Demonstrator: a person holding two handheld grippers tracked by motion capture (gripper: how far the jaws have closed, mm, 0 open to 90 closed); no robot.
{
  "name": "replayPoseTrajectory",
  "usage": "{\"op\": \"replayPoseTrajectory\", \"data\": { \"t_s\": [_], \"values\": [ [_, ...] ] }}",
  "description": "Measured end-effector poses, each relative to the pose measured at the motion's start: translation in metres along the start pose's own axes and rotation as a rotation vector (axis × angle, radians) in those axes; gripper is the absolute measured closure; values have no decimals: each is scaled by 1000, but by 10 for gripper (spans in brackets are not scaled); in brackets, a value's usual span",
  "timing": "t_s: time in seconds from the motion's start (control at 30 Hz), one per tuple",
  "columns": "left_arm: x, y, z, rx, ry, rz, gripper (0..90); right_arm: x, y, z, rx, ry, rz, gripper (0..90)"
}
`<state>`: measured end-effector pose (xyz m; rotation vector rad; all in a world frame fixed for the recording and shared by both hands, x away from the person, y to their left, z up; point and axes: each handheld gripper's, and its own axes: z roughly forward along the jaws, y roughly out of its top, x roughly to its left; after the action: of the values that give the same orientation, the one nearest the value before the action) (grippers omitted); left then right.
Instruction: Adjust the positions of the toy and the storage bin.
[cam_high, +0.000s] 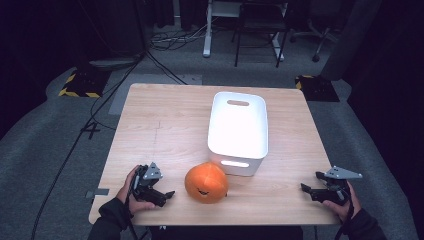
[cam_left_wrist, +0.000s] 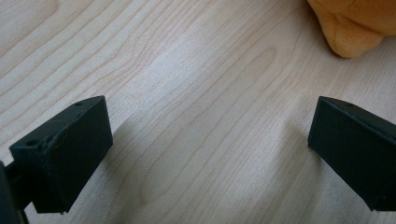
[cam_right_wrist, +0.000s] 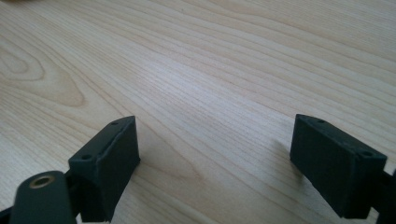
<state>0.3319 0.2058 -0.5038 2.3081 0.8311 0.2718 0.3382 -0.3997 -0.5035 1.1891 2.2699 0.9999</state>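
Observation:
An orange pumpkin-shaped plush with a dark face lies near the table's front edge, just in front of a white plastic bin. My left gripper rests on the table left of the plush, jaws wide apart with bare wood between them. In the left gripper view a corner of the plush sits at the top right, beyond the left gripper. My right gripper lies at the front right, open, pointing left toward the plush. In the right gripper view, bare wood lies between the jaws of the right gripper.
The light wooden table stands on grey carpet. The bin has a handle slot in its far wall. Beyond the table are cables, a chair and desk legs. Bare wood lies left of the bin.

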Motion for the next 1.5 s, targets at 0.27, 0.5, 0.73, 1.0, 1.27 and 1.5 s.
{"op": "replayPoseTrajectory", "data": {
  "t_s": [0.27,0.5,0.73,1.0,1.27,1.5],
  "values": [
    [-4,-1,0,-2,2,-12,4,0,1,1,0,4,2,154],
    [-10,5,4,0,-6,20,6,0,1,1,0,3,-2,154],
    [-16,15,13,1,-32,47,6,0,0,0,1,-1,0,154],
    [-17,16,12,-31,-49,47,141,0,0,0,1,1,-1,154],
    [-18,20,1,-54,-91,65,169,0,0,0,1,1,-1,154],
    [-23,28,-13,-102,-86,85,177,0,0,0,0,1,-1,154]
  ]
}}
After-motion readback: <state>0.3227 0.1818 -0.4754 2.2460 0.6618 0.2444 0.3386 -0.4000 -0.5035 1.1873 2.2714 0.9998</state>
